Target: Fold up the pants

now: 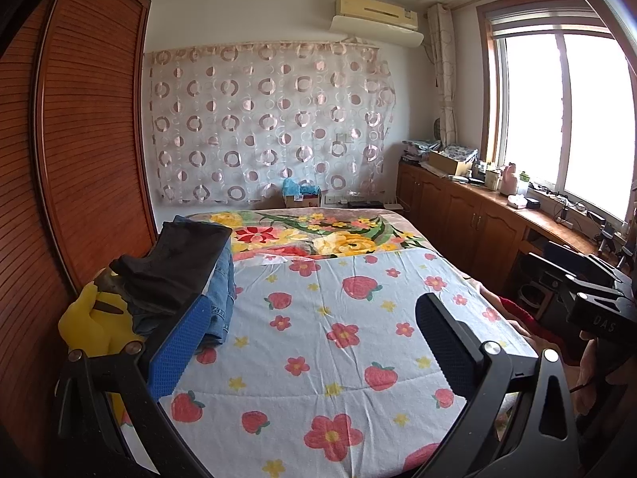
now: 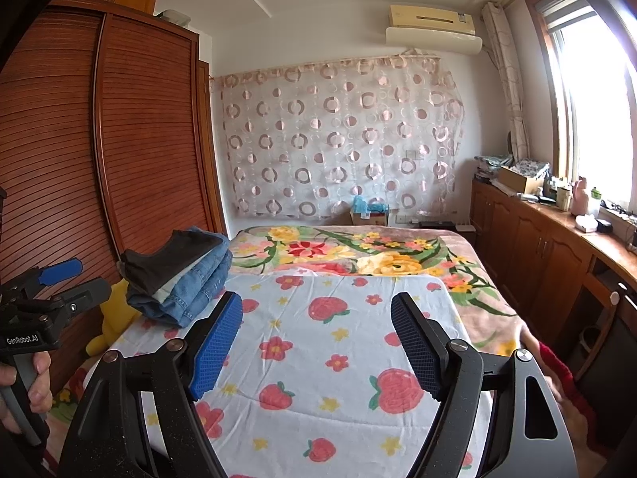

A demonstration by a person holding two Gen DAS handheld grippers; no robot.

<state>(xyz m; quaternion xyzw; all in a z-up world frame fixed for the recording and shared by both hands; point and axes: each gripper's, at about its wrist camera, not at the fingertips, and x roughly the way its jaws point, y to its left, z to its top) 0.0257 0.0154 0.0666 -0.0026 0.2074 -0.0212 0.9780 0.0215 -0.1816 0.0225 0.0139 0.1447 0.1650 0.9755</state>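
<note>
Two grippers wide open and holding nothing, pants stacked off to the left.

The left gripper (image 1: 318,342) and right gripper (image 2: 316,344) both hovered over the strawberry sheet (image 1: 338,318), jaws spread, nothing between them. The pants sat in a pile (image 2: 183,275) ahead and left of both: a dark pair (image 1: 175,267) on top, jeans (image 2: 199,290) under it, a yellow toy (image 1: 91,322) just beside. My guess for doing this well: pinch only the top pair near an edge and drag it to the open sheet before folding. As for containers, a box (image 2: 368,215) sat far ahead past the bed with blue stuff in it, can't tell what.
</note>
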